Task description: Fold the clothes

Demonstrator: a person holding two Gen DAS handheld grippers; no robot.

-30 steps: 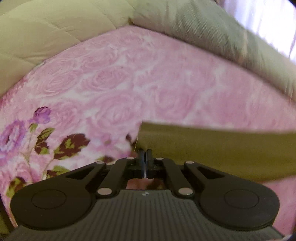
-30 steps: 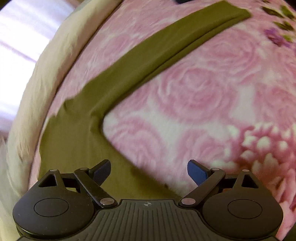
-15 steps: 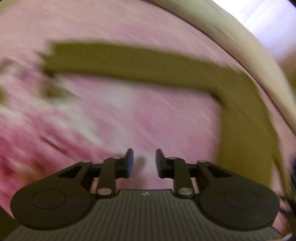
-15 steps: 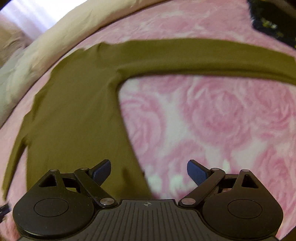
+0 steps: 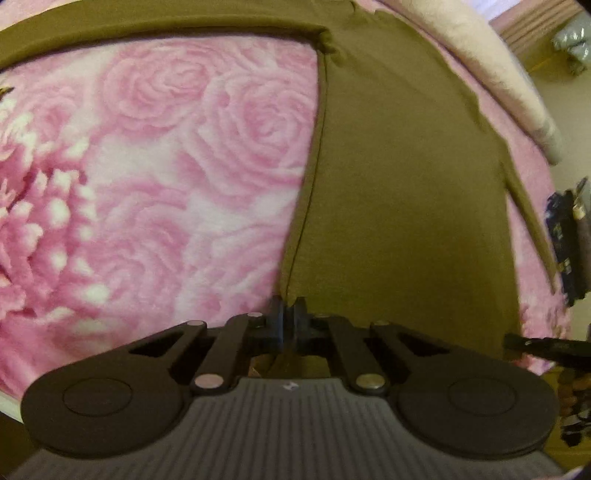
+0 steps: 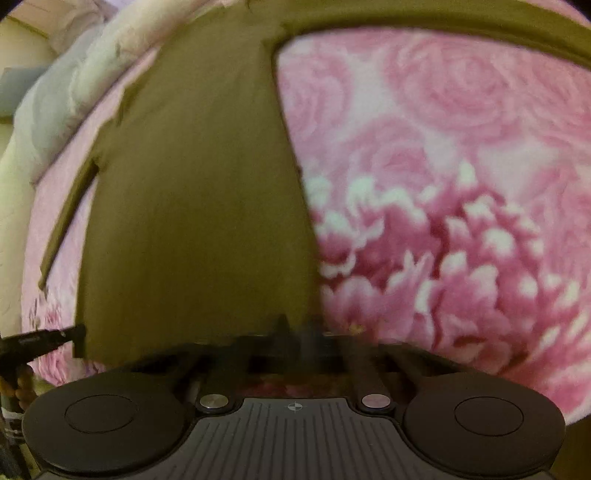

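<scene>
The olive-green long-sleeved knit top (image 5: 399, 192) lies flat on the pink rose-print fleece blanket (image 5: 155, 177). Both the left gripper (image 5: 287, 314) and right gripper (image 6: 295, 328) are pinched on its near hem corners — thin, floppy stuff, so corners seem the spot to hold.

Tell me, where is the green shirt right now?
The green shirt lies flat on the pink rose blanket, right of centre in the left wrist view, below the cream quilt.

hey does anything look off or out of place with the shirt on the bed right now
Nothing stands out. The olive shirt lies flat on the pink blanket, one sleeve stretched straight out sideways. The left gripper and right gripper are both shut at its bottom hem.
</scene>
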